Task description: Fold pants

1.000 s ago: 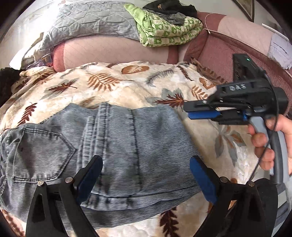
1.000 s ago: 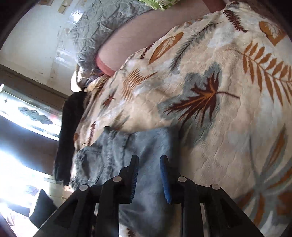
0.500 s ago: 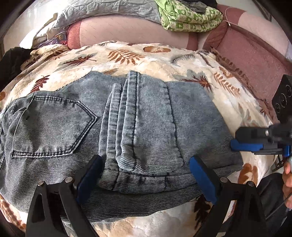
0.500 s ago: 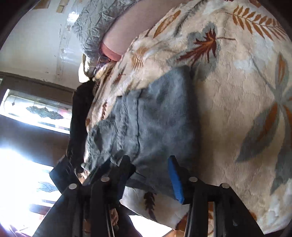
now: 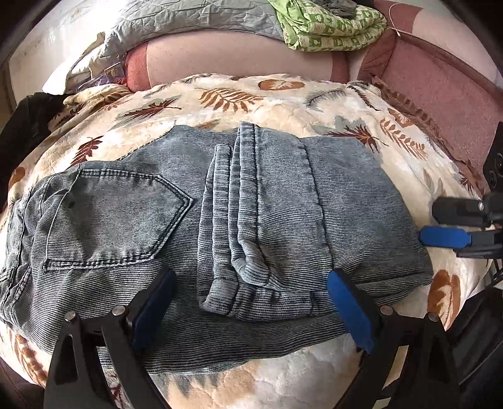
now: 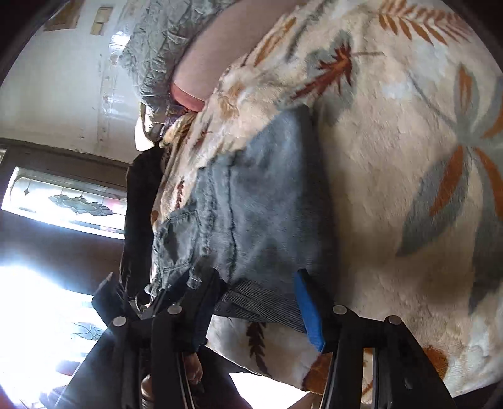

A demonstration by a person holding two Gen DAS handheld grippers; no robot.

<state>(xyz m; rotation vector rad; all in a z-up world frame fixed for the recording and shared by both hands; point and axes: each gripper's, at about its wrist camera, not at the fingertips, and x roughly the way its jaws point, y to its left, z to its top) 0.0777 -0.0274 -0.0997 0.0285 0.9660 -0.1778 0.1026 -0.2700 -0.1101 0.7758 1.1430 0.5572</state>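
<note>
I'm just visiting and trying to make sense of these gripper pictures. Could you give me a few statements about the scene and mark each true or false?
1. The jeans lie folded on a leaf-print blanket. True.
2. The left gripper is clamped on the jeans. False: its jaws stand wide open with no cloth pinched between them.
3. A back pocket faces up. True.
4. A green patterned cloth lies on top of the jeans. False: it sits on the sofa back behind the blanket.
5. The right gripper is open. True.
</note>
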